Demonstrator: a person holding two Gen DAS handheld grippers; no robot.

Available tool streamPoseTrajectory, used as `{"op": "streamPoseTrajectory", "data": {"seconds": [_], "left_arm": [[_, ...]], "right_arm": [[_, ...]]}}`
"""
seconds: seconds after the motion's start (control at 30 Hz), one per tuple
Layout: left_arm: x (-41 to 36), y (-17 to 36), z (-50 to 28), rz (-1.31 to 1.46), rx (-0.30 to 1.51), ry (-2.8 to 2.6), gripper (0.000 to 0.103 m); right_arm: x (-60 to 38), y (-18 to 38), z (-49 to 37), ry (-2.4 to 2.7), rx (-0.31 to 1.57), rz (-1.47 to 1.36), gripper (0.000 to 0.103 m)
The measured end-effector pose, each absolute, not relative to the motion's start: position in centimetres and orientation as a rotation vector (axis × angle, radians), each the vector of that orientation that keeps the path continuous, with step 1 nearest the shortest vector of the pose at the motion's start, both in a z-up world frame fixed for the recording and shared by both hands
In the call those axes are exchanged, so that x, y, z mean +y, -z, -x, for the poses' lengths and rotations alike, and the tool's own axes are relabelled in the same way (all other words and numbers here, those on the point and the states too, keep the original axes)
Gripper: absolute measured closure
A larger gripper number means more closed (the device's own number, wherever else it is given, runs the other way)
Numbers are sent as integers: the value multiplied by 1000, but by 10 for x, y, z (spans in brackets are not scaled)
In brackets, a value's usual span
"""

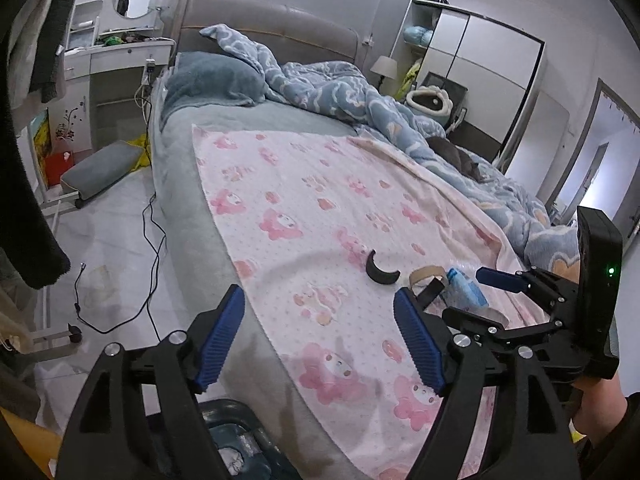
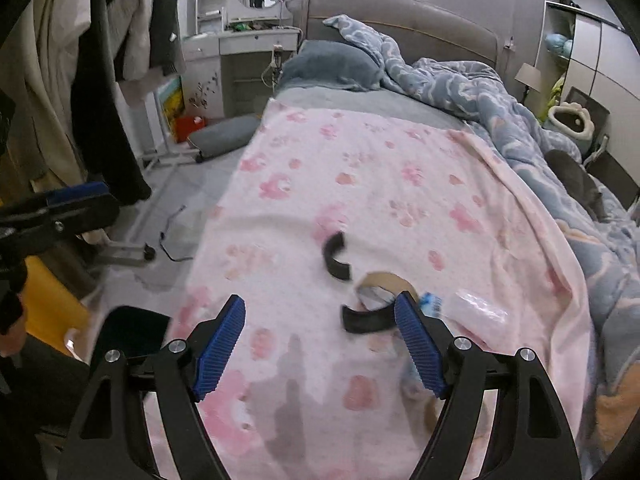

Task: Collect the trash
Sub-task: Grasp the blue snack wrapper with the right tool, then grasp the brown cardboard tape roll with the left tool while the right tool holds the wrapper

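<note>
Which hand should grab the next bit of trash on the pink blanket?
Probably the right. The right gripper hangs open right over the curved black strip and crumpled clear plastic bottle. The left gripper sits open at the bed's edge, above the dark bin.

Bed (image 2: 304, 96) under pink patterned blanket (image 2: 360, 184), black curved piece (image 2: 335, 258) at centre, cardboard ring (image 2: 384, 280) at its 4 o'clock, plastic bottle (image 2: 464, 308) beyond, blue duvet (image 2: 500, 96) bunched at 2 o'clock

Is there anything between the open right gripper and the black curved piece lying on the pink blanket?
Nothing visible blocks it. The right gripper is open above the pink patterned blanket, and the black curved piece lies ahead on bare blanket. The other scraps lie to the right.
</note>
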State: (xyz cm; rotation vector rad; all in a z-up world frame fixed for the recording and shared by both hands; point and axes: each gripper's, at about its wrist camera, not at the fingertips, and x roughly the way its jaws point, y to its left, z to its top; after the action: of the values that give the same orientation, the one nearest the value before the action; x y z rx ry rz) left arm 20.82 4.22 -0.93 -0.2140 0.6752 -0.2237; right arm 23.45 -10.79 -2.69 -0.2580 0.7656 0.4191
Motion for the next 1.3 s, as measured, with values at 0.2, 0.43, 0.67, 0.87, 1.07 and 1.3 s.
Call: {"op": "streamPoseTrajectory", "data": {"seconds": [0.2,0.43,0.67,0.87,1.07,1.3], "left_arm": [[25,15,-215,209,694,255,22],[6,24,-222,195,725,289,20],[-15,34,-227,185,754,343,16],[-37,39,-229,159,761,384,16],[-62,43,-234,159,762,428,16],[-102,53,-236,118,766,488,16]], "right_arm": [[-127,37,-241,-380,770,252,25],[-144,54,-256,-309,807,264,25],[-158,73,-269,-274,894,259,56],[-171,81,-274,-282,906,211,87],[-195,62,-266,-285,856,121,89],[-230,27,-250,-296,732,12,89]]}}
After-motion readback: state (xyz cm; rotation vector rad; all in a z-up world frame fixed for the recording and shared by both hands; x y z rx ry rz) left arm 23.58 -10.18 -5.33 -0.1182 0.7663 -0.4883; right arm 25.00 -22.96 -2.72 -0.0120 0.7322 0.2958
